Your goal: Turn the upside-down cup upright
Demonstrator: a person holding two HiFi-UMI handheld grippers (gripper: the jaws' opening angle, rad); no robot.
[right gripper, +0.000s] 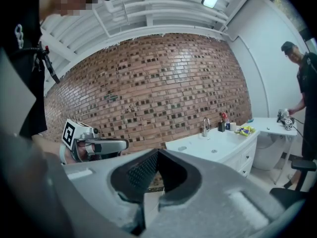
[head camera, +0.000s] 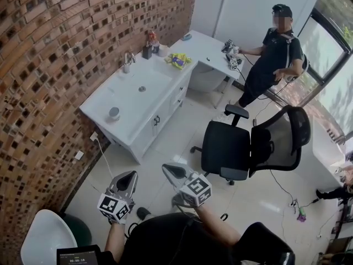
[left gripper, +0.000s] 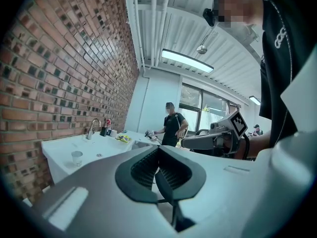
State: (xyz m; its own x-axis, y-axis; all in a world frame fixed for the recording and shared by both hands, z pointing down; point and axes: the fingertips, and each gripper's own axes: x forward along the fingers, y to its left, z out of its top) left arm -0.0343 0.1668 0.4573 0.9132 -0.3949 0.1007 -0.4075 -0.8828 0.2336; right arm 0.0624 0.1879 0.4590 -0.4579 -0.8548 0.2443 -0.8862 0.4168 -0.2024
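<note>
A small pale cup [head camera: 113,113] stands on the near end of the white sink counter [head camera: 129,101]; the left gripper view shows the cup [left gripper: 77,157] far off to the left. I cannot tell which way up it stands. Both grippers hover over the floor, well short of the counter. My left gripper [head camera: 132,174] is shut with nothing in it, its jaws meeting at the tips [left gripper: 159,148]. My right gripper [head camera: 165,167] beside it is also shut and empty [right gripper: 158,152]. Each gripper view shows the other gripper: the right gripper [left gripper: 218,140] and the left gripper [right gripper: 94,145].
A faucet [head camera: 128,59], bottles [head camera: 150,46] and a yellow item [head camera: 178,59] sit at the counter's far end. A black office chair [head camera: 237,148] stands on the floor to the right. A person [head camera: 274,54] stands by a white table at the back. A brick wall [head camera: 49,65] runs along the left.
</note>
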